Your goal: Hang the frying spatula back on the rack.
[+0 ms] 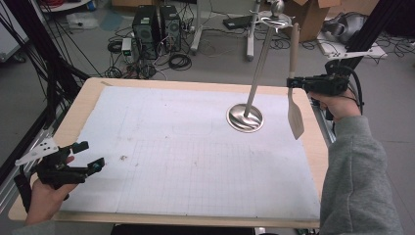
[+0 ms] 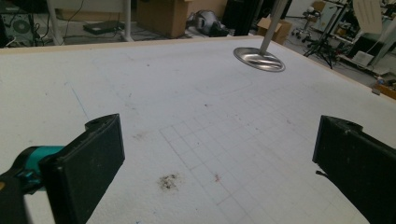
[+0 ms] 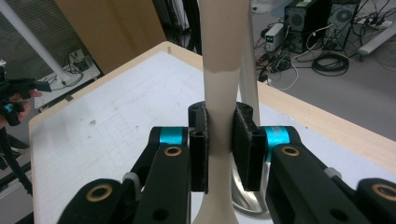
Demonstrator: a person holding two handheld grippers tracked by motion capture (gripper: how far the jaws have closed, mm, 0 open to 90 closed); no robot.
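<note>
At the near left corner of the table [image 1: 73, 105], the left gripper [image 1: 89, 155] rests low over the white gridded mat [image 1: 195, 161], its jaws spread wide apart with nothing between them. A small dark smudge [image 1: 123, 157] marks the mat just to its right. Farther off on the right, the right gripper [image 1: 292, 82] is clamped on the neck of a pale spatula [image 1: 295, 115], held upright above the table's right edge, blade down. Just left of it stands a metal stand [image 1: 245, 117] with a round base.
</note>
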